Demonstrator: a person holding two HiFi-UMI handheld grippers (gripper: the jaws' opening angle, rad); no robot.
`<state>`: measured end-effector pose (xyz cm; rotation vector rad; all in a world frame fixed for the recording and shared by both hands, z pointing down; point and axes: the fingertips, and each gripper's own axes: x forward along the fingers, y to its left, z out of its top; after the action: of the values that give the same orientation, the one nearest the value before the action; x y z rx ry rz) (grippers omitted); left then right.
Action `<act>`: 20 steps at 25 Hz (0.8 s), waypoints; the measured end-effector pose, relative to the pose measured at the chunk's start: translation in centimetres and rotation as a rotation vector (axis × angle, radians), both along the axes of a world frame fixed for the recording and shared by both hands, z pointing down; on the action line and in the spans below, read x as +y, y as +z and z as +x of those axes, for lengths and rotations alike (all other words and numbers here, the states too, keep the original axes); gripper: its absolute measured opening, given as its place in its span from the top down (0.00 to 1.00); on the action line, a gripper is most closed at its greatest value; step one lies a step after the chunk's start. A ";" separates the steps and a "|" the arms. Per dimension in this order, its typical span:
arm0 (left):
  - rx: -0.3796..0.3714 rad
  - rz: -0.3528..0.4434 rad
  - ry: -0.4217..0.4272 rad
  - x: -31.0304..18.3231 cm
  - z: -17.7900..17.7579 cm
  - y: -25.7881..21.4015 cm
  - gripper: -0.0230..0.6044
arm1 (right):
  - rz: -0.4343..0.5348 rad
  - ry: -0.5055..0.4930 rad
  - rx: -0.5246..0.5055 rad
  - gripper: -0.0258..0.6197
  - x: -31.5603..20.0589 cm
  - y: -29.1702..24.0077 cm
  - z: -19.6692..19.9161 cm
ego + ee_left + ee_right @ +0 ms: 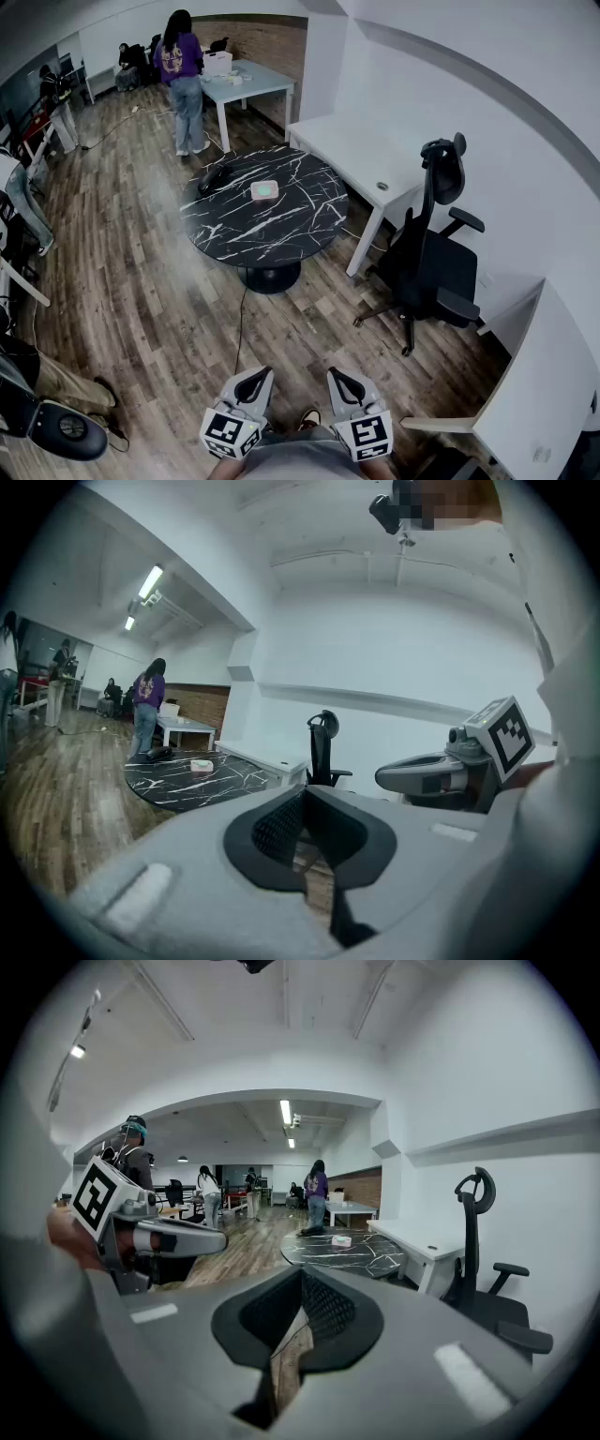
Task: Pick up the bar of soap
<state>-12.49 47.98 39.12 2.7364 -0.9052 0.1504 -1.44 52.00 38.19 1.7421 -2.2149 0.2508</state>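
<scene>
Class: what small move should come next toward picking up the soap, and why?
Probably walk toward the round table: the bar of soap lies on it, well beyond the left gripper and right gripper, both shut near the person's body.

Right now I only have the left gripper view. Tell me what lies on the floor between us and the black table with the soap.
Observer: A thin cable runs across the wood floor from the base of the round table toward us.
Operator: Report the right hand-held gripper's jaws.
Observer: The right hand-held gripper is shut, with nothing between its jaws.
</scene>
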 end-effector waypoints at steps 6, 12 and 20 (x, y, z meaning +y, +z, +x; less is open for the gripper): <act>-0.001 -0.012 0.004 0.3 0.6 0.4 0.97 | -0.003 -0.001 -0.004 0.96 0.2 0.3 0.4; -0.006 -0.019 0.015 0.2 2.0 0.4 0.97 | -0.008 0.001 -0.005 0.96 0.3 0.4 1.6; -0.017 -0.013 -0.009 -0.7 4.2 -0.3 0.97 | 0.036 -0.008 -0.046 0.96 -0.1 0.4 4.5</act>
<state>-8.31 47.24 38.84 2.7226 -0.9174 0.1772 3.11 51.95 38.61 1.7629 -2.2717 0.2539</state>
